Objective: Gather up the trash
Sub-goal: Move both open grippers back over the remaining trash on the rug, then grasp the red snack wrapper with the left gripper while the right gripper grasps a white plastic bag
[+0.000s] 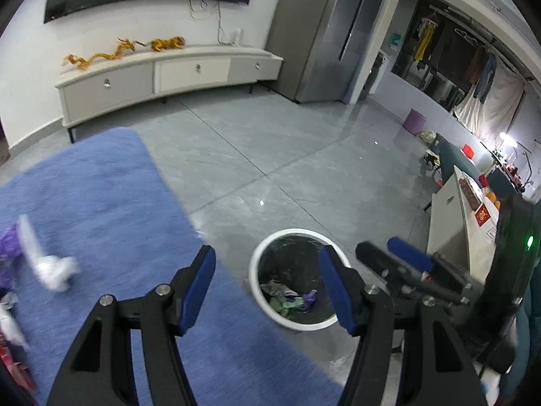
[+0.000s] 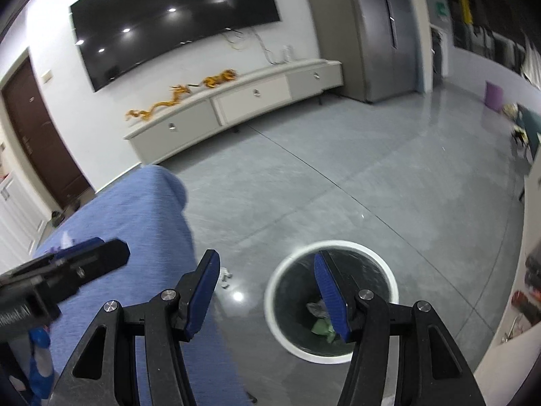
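Note:
A round white-rimmed trash bin [image 1: 270, 308] with a black liner stands on the grey floor beside a blue-covered table [image 1: 101, 203]; crumpled wrappers lie inside it. My left gripper [image 1: 267, 291] is open and empty, over the table edge and bin. A crumpled white tissue [image 1: 54, 270] and a purple wrapper [image 1: 8, 243] lie on the blue cover at the left. In the right wrist view the bin [image 2: 331, 245] sits below my right gripper [image 2: 267, 292], which is open and empty. The right gripper also shows in the left wrist view [image 1: 389, 250].
A white TV cabinet [image 1: 162, 77] with a dragon ornament stands along the far wall under a television. A steel fridge [image 1: 331, 34] is at the back right. A white counter [image 1: 453, 223] with items is at the right. Small white scraps [image 2: 225, 279] lie on the floor.

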Demonstrator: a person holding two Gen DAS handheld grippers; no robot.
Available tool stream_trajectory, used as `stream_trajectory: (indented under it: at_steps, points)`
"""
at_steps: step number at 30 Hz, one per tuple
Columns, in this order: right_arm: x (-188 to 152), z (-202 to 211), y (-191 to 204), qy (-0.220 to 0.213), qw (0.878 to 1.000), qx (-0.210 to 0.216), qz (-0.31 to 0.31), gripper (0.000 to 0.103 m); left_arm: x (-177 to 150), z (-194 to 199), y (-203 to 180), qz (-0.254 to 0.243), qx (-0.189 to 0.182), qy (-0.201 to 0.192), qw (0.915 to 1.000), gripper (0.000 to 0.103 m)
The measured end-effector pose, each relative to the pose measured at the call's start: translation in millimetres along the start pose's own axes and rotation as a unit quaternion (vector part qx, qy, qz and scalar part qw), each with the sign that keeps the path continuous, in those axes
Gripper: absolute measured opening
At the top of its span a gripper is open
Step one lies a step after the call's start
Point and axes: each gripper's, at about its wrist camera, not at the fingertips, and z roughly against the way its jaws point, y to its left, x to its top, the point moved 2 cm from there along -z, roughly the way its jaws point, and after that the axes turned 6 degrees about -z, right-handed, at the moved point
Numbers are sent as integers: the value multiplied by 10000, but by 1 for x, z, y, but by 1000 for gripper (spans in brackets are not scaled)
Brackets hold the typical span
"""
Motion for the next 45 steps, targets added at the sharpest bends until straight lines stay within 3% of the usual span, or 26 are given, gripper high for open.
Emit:
stream_trajectory:
  at_steps: [12,21,25,39,45]
  points:
    - [-18,15,109,-39,9951,521,836,56,-51,114,108,435,526,-542,9962,62]
    - [-42,-2,175,184,9857,867,1430,58,-99,178,227,1147,1287,-690,9826,62]
    - [-52,-18,198,341,9815,992,1603,59,-113,181,262,1346,1399,-529,9795,62]
    - [-59,-85,258,793,9673,1226,2072,62,-125,131,288,1412,1115,-11,9837,60]
    - [-64,-113,276,956,9616,1258,2244,63,-135,129,297,1537,865,-89,9843,41]
